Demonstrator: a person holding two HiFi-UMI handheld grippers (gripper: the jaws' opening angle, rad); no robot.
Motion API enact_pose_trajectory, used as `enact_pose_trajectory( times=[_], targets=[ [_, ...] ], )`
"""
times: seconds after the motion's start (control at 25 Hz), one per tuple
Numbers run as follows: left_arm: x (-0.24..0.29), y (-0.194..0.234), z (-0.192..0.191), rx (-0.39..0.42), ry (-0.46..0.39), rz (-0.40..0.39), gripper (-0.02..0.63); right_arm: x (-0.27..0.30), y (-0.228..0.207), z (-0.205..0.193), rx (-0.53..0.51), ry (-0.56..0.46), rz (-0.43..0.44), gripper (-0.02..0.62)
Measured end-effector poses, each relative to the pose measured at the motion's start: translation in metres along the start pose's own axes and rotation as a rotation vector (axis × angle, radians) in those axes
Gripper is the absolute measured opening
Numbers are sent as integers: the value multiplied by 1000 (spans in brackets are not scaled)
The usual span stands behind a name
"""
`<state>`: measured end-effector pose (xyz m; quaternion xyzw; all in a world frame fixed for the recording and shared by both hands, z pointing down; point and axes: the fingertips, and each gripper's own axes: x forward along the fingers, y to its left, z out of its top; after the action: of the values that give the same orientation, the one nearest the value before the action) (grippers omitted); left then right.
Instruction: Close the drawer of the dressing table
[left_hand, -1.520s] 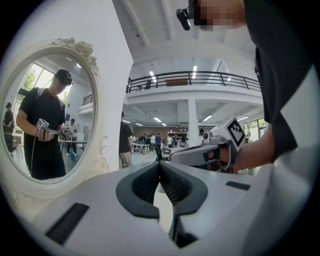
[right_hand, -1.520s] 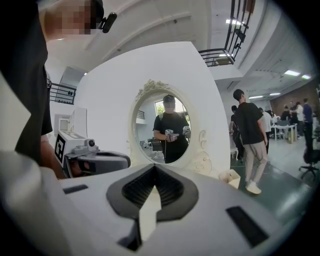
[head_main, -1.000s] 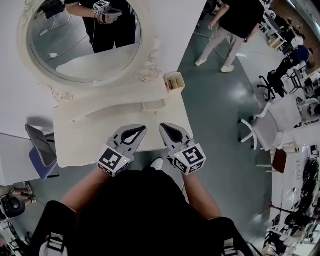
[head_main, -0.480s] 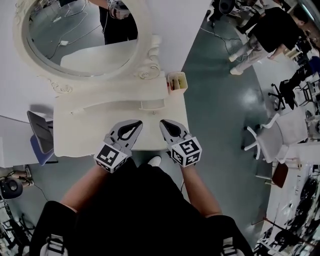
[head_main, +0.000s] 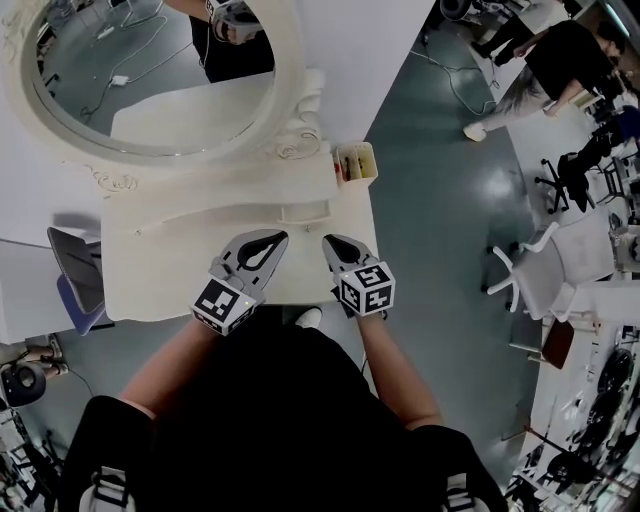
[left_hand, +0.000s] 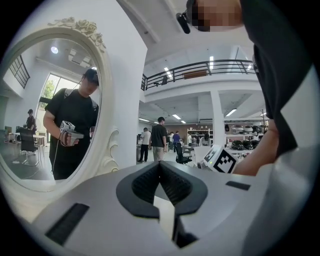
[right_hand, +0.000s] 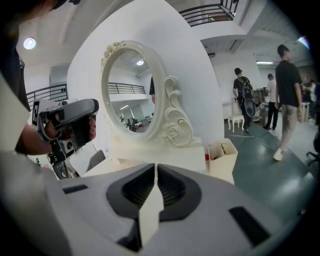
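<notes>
I hold both over the near edge of the cream desk (head_main: 160, 270): my left gripper (head_main: 277, 235) has its jaws pressed together on nothing, and my right gripper (head_main: 329, 239) is closed and empty too. Just past their tips the small drawer (head_main: 303, 212) juts out from the raised back shelf. Farther right stands an open-topped box (head_main: 357, 163), and the oval mirror (head_main: 150, 90) rises behind

Cream-white ornate dressing table (head_main: 160, 270) with a flat top, set against a white wall, oval carved-frame mirror (head_main: 150, 80) raised at its back, small cream drawer (head_main: 306, 212) in the low back tier, right of centre, seen drawn slightly out over the tabletop
</notes>
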<state>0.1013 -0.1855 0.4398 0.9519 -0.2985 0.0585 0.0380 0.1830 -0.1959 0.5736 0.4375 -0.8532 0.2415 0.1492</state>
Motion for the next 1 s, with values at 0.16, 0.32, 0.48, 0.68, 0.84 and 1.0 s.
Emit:
enact_pose_trajectory(
  times=[0.16,0.32,0.48,0.68,0.84,1.0],
  targets=[
    [12,15,-3,-5,-12,-28,-6,21,-17,-16,33,69,-53,13],
    [18,29,-8,7,-12,-56,-6,50,-29,-41,71,159,-85,39],
    [24,43,-18,2,2,-71,-6,77,-42,-72,133,250,-117,84],
    [30,55,-21,-12,1,-87,-6,106,-54,-107,211,349,-140,133],
    [34,64,-23,-14,-1,-90,-6,123,-60,-122,233,396,-163,133],
    [35,71,-26,-22,7,-90,-6,134,-66,-135,270,440,-191,133]
  ],
)
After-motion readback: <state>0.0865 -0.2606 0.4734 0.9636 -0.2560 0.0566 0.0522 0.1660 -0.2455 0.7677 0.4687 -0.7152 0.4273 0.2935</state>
